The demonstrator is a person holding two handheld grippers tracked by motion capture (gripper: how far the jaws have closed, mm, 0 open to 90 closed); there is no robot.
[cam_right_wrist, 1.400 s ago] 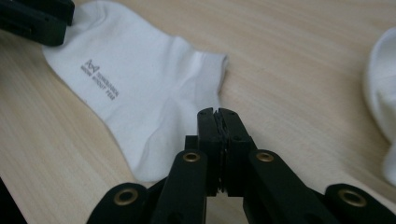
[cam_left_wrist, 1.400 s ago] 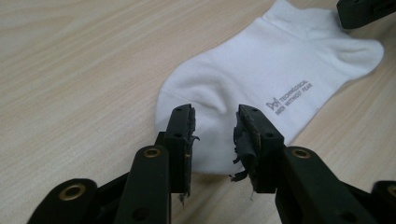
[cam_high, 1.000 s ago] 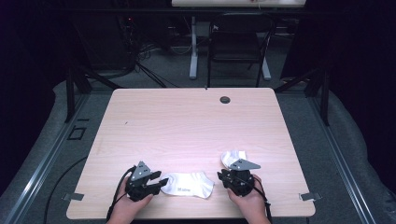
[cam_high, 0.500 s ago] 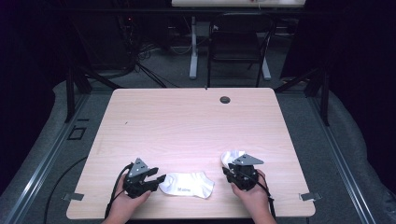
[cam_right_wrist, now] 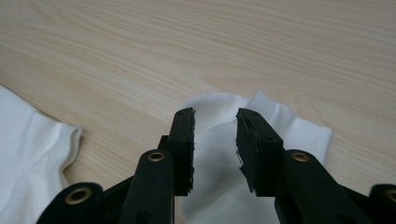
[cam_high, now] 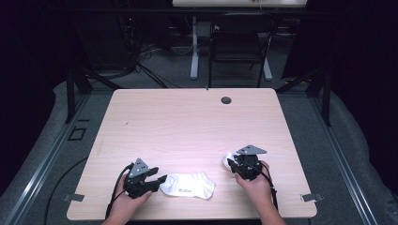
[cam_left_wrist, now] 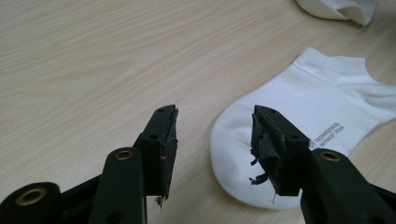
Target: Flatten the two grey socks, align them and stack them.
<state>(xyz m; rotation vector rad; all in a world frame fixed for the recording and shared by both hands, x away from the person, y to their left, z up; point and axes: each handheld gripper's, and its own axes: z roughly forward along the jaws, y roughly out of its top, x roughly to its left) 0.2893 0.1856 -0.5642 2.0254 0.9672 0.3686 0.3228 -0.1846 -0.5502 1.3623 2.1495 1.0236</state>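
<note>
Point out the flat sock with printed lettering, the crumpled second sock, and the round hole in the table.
flat sock point(cam_high: 187, 185), high view, middle of its foot
crumpled sock point(cam_right_wrist: 217, 135), right gripper view, its middle
round hole point(cam_high: 226, 100), high view, its centre

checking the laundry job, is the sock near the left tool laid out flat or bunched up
Flat. The sock lies spread on the table, its heel, cuff and printed lettering all visible, with no folds.

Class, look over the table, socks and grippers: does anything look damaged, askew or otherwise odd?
Yes. The left gripper has torn pads, with black shreds hanging off. The second sock under the right gripper lies bunched, while the flat sock is spread out.
</note>
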